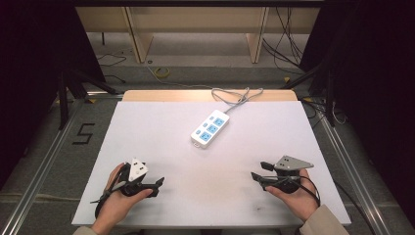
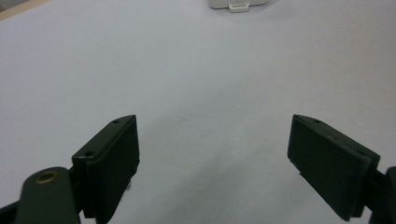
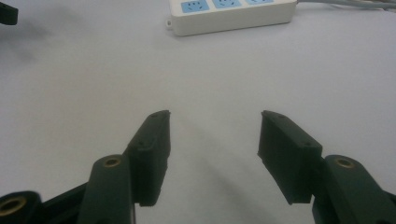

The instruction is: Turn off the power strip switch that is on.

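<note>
White laminate covers the worktop point(image 1: 161, 142) in the high view, and your power strip point(image 1: 210, 129) lies on it past the middle, set at a slant, its three blue sockets facing up. Its grey cord point(image 1: 235, 96) coils off the far end toward the far edge. Your left gripper point(image 1: 155, 186) rests near the left corner on your side and your right gripper point(image 1: 258, 177) near the right corner; both point inward, well apart from the strip, and neither holds anything.

From the left gripper view, your left gripper point(image 2: 215, 154) is spread wide, its jaws released over bare worktop. The strip's near end point(image 2: 238, 4) with its small hanging tab peeks in at the far edge.

From the right gripper view, your right gripper point(image 3: 212, 149) is likewise released, jaws parted with nothing between them. The strip point(image 3: 233, 16) lies across the far part of the picture, sockets up, its long side wall turned toward you and the cord point(image 3: 345, 3) running off to the right.

Expect the strip to be light, rigid and smooth: hard plastic that will likely skate on this laminate if you nudge it before you clamp. Take it across its narrow width, jaws on the two long side walls, near the middle so it stays level. The cord is limp and will probably drag behind and tug at the far end, so lift slowly.
</note>
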{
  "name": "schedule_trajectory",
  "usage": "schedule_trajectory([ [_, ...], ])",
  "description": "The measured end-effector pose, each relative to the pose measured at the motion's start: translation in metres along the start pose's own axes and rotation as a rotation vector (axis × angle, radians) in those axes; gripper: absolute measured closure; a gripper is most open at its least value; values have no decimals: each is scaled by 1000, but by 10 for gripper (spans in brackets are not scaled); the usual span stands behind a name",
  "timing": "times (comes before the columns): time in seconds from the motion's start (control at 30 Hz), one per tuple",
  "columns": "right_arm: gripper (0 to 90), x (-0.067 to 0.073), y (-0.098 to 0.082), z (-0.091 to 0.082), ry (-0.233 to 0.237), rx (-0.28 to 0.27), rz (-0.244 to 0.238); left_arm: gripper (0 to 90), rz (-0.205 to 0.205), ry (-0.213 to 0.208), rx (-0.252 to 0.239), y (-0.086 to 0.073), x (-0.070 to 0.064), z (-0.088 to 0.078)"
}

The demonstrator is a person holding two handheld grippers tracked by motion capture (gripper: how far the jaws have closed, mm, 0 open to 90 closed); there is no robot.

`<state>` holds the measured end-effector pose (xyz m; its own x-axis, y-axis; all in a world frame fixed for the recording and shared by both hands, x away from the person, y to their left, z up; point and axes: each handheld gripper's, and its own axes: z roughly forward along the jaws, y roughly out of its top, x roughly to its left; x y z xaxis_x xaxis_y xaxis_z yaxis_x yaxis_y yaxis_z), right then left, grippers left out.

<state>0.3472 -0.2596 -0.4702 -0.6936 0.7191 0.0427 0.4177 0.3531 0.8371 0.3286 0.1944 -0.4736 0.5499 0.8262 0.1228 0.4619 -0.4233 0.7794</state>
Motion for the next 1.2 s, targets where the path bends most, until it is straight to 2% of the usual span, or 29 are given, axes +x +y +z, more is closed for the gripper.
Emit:
schedule_trajectory([
  [0.23,655,0,2,0,-2,25,-7,183,22,-2,1,0,-5,1],
  [0.27,747,0,3,1,-7,38,-25,184,20,-2,3,0,-6,1],
  [0.3,786,0,4,1,-15,45,-35,185,23,0,3,0,-6,0],
  [0.33,786,0,4,1,-15,45,-35,185,24,3,0,0,-6,0],
  [0.37,845,0,6,3,-22,60,-52,187,22,6,-2,1,-6,0],
  [0.47,900,-1,9,5,-37,78,-64,189,13,7,0,0,-5,1],
  [0.83,900,-5,22,13,-59,115,-55,190,12,8,3,1,-8,2],
  [1.2,900,-5,38,31,-59,146,-63,191,15,6,0,2,-9,3],
])
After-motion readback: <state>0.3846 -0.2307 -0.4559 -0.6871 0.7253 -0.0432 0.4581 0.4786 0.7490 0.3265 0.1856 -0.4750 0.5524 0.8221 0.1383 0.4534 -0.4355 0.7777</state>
